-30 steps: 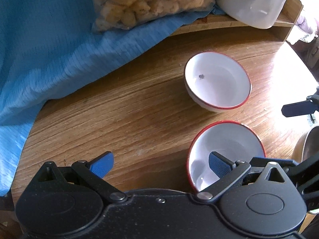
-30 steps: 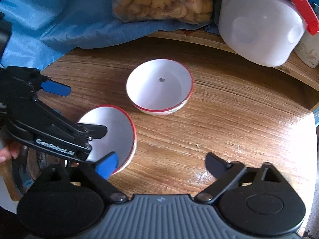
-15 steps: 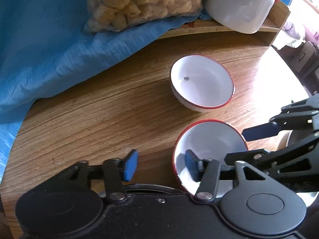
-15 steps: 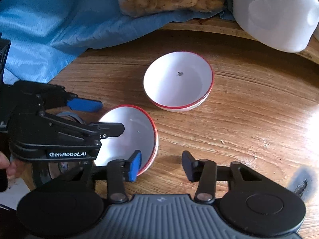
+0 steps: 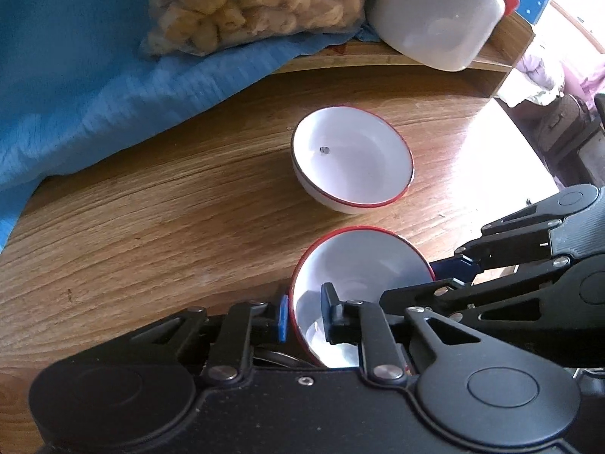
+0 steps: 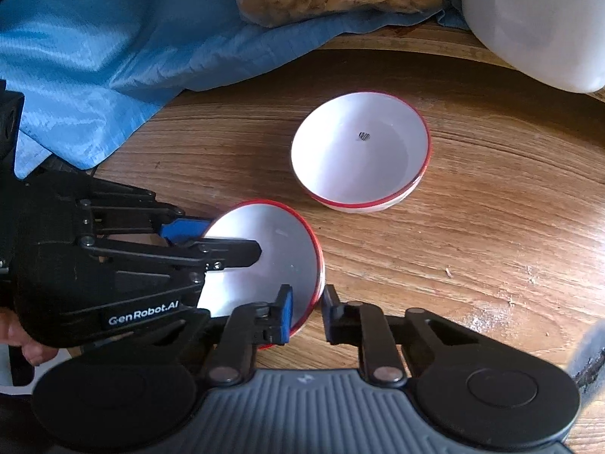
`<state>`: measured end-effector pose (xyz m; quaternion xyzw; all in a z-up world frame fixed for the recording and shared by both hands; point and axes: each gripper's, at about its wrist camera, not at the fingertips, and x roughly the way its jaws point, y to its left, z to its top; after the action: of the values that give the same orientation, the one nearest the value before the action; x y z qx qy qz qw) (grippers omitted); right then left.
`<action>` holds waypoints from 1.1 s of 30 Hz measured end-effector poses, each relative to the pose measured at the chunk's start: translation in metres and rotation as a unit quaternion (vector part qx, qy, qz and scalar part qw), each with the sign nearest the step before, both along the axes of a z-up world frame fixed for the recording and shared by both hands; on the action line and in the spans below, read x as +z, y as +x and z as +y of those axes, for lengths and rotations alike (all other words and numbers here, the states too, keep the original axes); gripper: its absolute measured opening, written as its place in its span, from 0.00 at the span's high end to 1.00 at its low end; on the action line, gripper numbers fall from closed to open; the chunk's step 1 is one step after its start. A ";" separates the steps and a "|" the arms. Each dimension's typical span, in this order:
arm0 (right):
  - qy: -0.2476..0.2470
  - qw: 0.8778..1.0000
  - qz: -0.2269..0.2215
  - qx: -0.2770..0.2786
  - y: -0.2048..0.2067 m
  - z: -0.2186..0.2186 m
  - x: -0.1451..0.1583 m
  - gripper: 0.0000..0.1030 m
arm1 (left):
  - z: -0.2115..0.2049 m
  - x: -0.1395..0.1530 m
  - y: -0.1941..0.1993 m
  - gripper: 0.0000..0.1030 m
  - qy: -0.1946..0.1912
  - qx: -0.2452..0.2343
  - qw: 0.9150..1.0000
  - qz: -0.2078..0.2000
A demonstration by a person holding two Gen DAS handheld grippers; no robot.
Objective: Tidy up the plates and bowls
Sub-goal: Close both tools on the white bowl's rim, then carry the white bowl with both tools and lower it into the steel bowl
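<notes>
Two white bowls with red rims are on the wooden table. The far bowl (image 5: 351,160) stands free and upright; it also shows in the right wrist view (image 6: 359,151). The near bowl (image 5: 359,265) is tilted and held from both sides. My left gripper (image 5: 304,321) is shut on its left rim, one finger inside and one outside. My right gripper (image 6: 306,314) is shut on its right rim; the same bowl shows in that view (image 6: 272,249). Each gripper shows in the other's view.
A blue cloth (image 5: 75,87) covers the table's left and back. A bag of fried snacks (image 5: 257,3) and a white plastic jug (image 5: 435,15) lie on a raised wooden board (image 5: 378,62) at the back. A metal rim shows under the held bowl.
Both grippers have closed from wide open onto the near bowl's rim, one on each side. The bowl now sits tilted between them. The far bowl has stayed in place.
</notes>
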<state>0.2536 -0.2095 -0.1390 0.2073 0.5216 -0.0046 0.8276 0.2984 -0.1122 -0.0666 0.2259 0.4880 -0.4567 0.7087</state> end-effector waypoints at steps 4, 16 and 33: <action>0.017 1.000 -0.001 -0.013 -0.001 -0.005 -0.002 0.86 | -0.004 0.002 -0.005 0.86 0.008 0.011 1.000 -0.015; 0.054 0.996 -0.048 -0.047 -0.032 -0.029 0.013 0.89 | -0.003 0.032 -0.030 0.89 -0.021 0.057 0.997 -0.051; 0.029 0.995 -0.093 -0.039 -0.075 -0.060 0.046 0.89 | -0.025 0.064 -0.074 0.88 -0.075 0.091 0.991 -0.069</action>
<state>0.1788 -0.2697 -0.0929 0.2505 0.4342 -0.0027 0.8653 0.2246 -0.1373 -0.0030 0.1580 0.4212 -0.4091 0.7939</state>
